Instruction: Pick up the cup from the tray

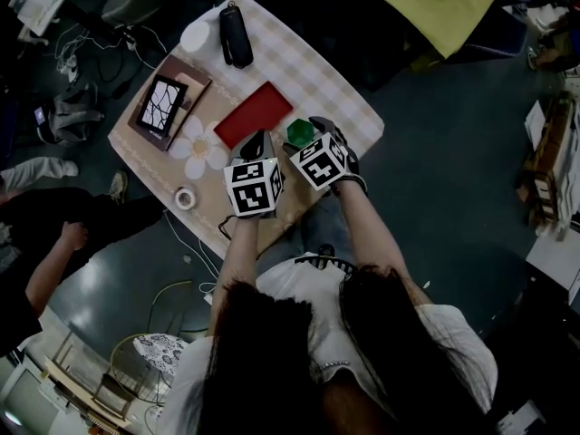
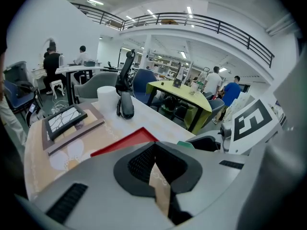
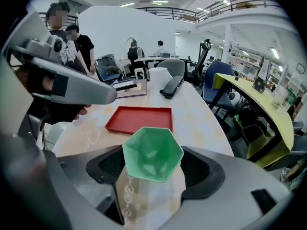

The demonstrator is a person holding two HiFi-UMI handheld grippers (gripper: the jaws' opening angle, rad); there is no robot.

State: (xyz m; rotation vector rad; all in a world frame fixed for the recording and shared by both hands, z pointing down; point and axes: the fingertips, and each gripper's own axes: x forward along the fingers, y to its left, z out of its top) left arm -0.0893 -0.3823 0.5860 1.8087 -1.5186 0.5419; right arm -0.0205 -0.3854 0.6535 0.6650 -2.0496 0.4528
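A green faceted cup sits between the jaws of my right gripper, which is shut on it. Both black pads press its sides. In the head view the cup is just off the right end of the red tray, in front of the right gripper's marker cube. The tray lies empty behind the cup. My left gripper hovers close beside the right one, near the tray's front edge. It is shut, with nothing held.
On the checked tablecloth lie a black case, a white cup, a framed picture, a flower-shaped mat and a tape roll. A person sits at the left of the table.
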